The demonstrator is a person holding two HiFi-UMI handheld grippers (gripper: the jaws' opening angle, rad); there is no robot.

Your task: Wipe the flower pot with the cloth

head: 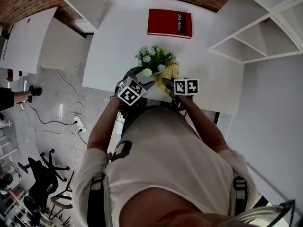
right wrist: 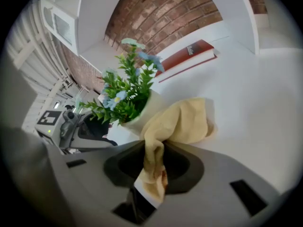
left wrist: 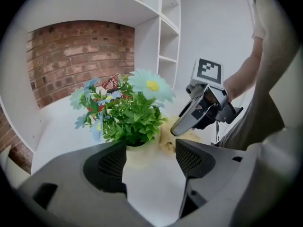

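Right gripper [right wrist: 154, 161]: jaws clamped on a bunched fold of the pale yellow cloth [right wrist: 185, 121]. The rest of the cloth spills forward and lies against the side of the flower pot [right wrist: 143, 113].

Left gripper [left wrist: 150, 151]: jaws set either side of the pot's lower body, pads apparently pressed to it.

Pot: cream, plain, standing near the front edge of the white table [head: 118, 41], between the two grippers. It holds a dense green plant [left wrist: 131, 119] with pale blue flowers, one large bloom with a yellow centre.

Beyond, a red book [head: 169, 22] lies flat on the table, well apart from the pot. A brick wall [left wrist: 75, 56] stands behind.
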